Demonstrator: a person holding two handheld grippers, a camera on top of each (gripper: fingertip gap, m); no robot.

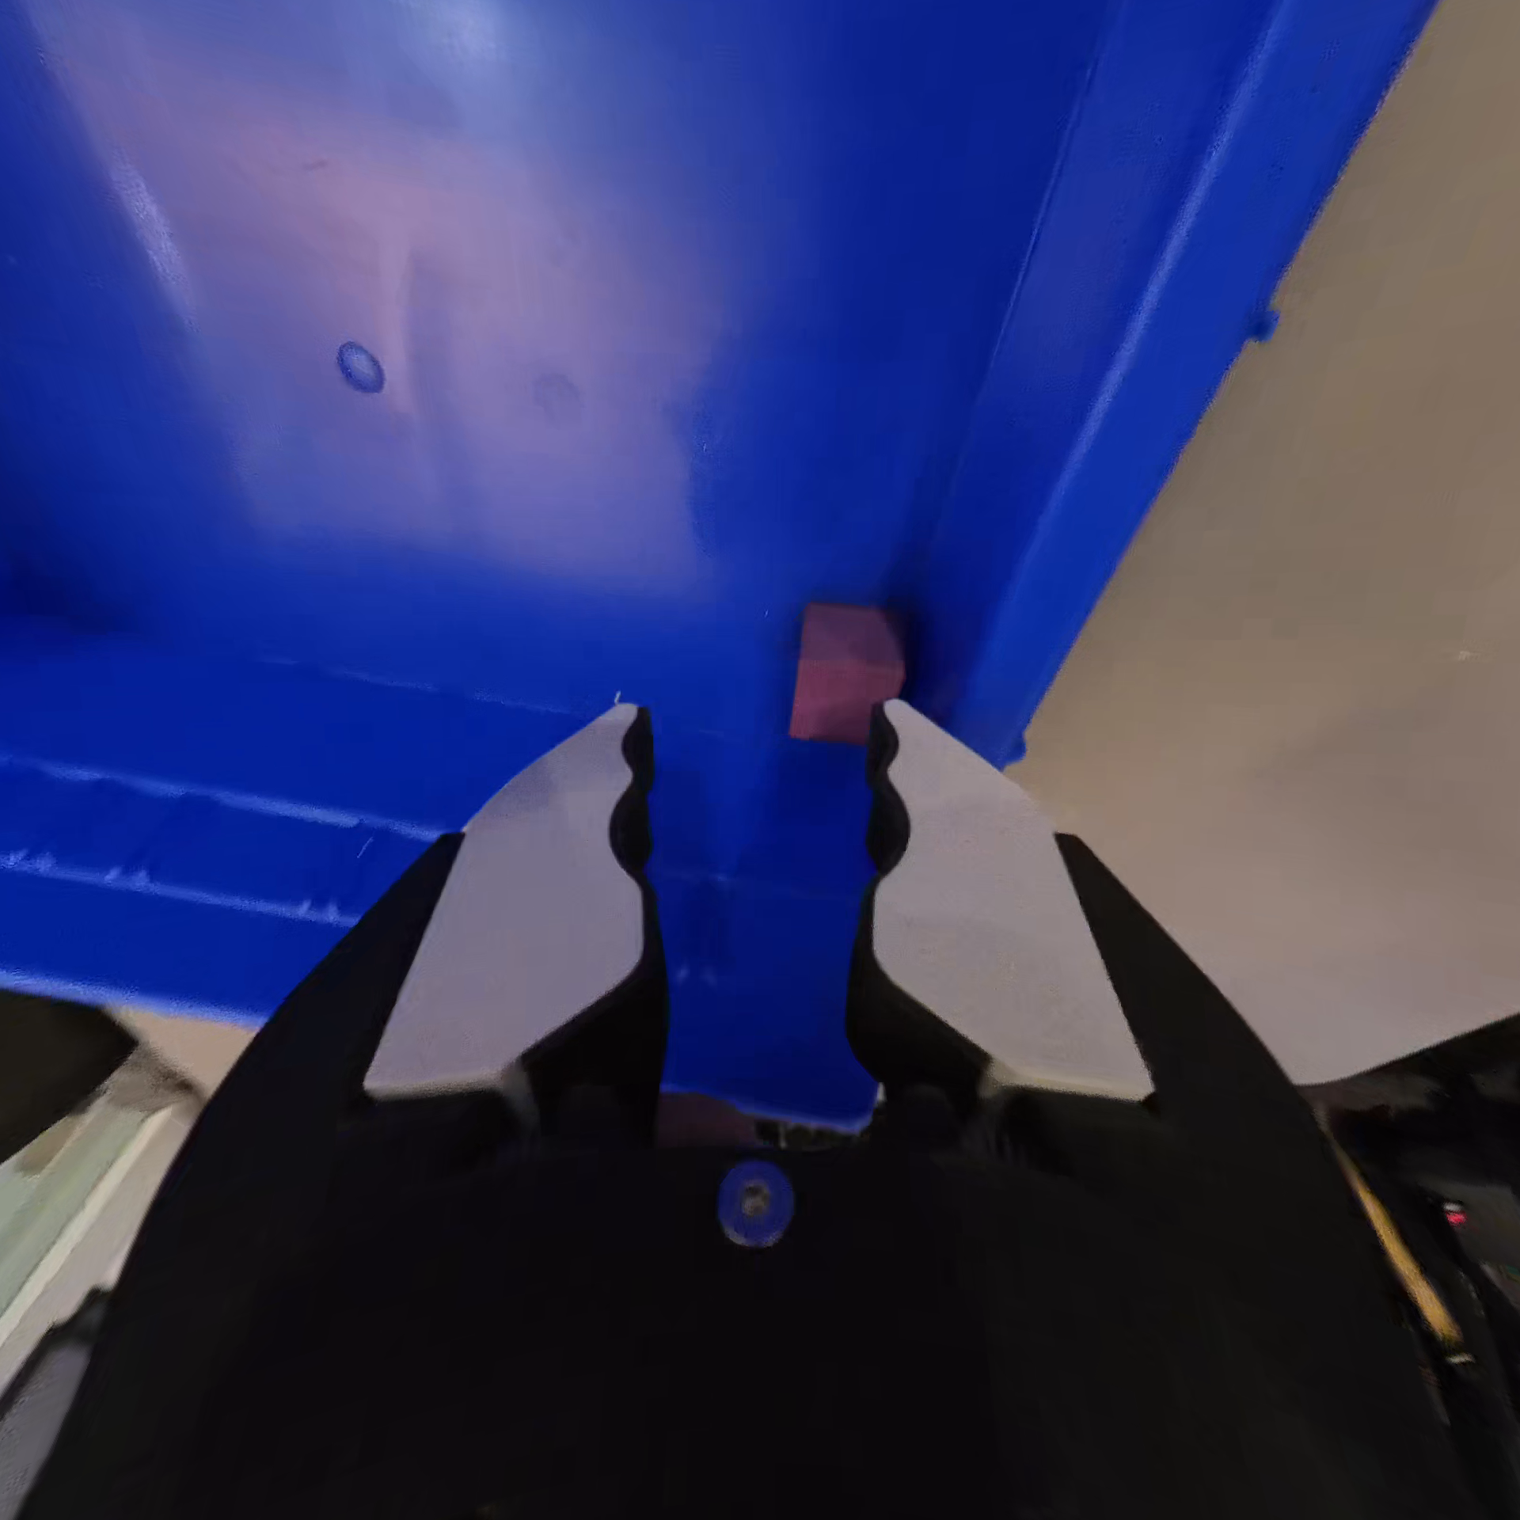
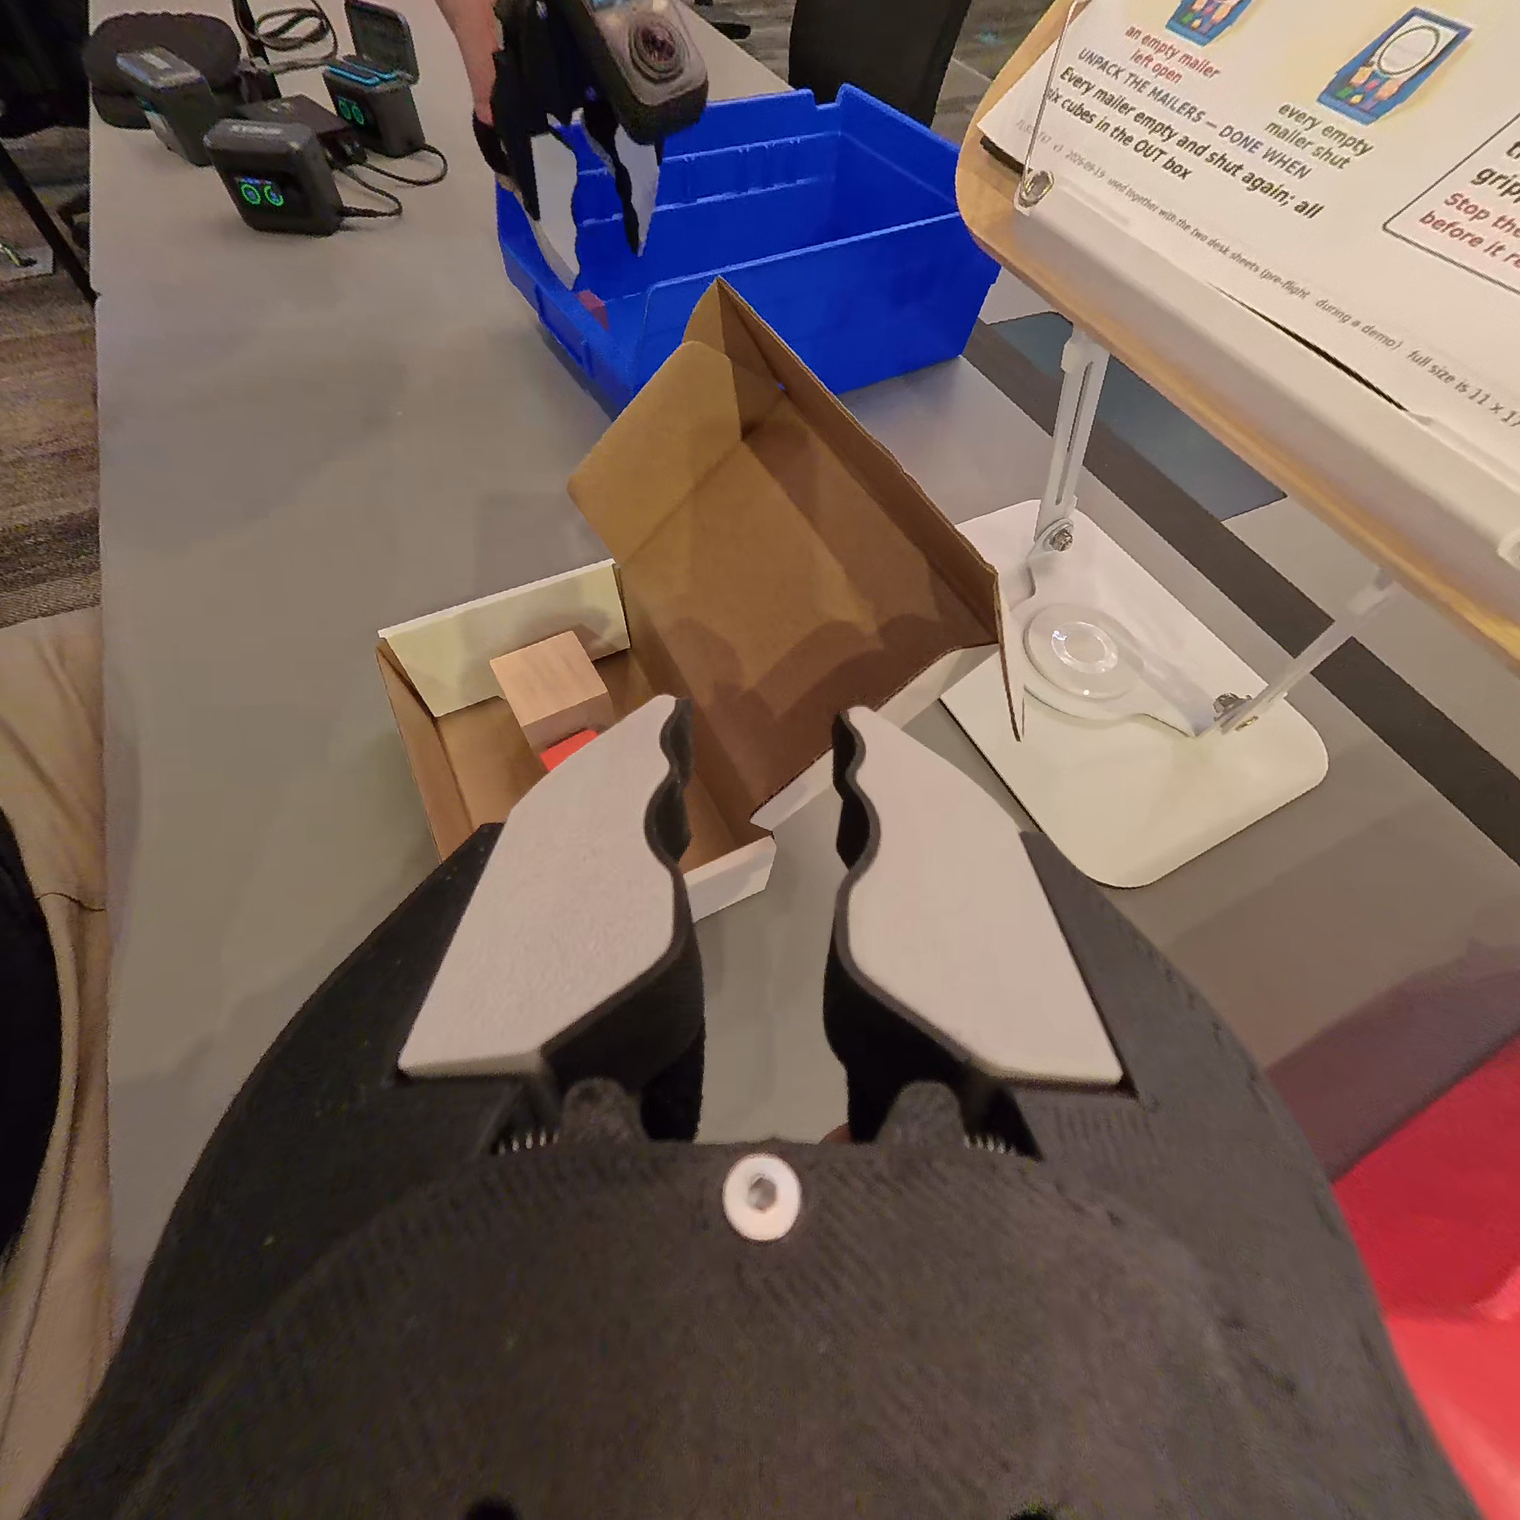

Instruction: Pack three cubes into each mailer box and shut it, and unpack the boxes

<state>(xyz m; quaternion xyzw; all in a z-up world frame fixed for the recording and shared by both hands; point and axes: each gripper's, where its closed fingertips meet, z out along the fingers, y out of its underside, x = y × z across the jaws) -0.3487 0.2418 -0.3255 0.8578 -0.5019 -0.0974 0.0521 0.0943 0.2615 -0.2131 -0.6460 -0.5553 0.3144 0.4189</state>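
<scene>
Two grippers are up, and neither one is carrying anything. Your left gripper [image 1: 761, 724] hangs over the blue plastic bin [image 1: 493, 411], fingers spread with clear space between them. Just beyond the right fingertip sits a dark red cube [image 1: 843, 670], tucked into the bin's corner against the wall, on the bin floor and apart from your fingers. From the right wrist view you can see that same left gripper [image 2: 596, 243] dipping over the near corner of the blue bin [image 2: 822, 247], with a sliver of the red cube [image 2: 594, 308] showing at that corner.

Your right gripper [image 2: 757, 740] hovers low over the grey table [image 2: 247, 493], jaws parted, nothing between them. Right ahead of it lies the open cardboard mailer box [image 2: 461, 765], lid [image 2: 765, 559] tilted up and back. Inside the tray you have a plain wooden cube [image 2: 551, 683], and touching its near side a bright red cube [image 2: 566, 750], half hidden behind your left finger.

To the right stands a white document stand [image 2: 1135, 740] holding a printed instruction sheet [image 2: 1275, 164]. Far left on the table, several black battery chargers [image 2: 275, 177] with lit green displays sit with their cables.
</scene>
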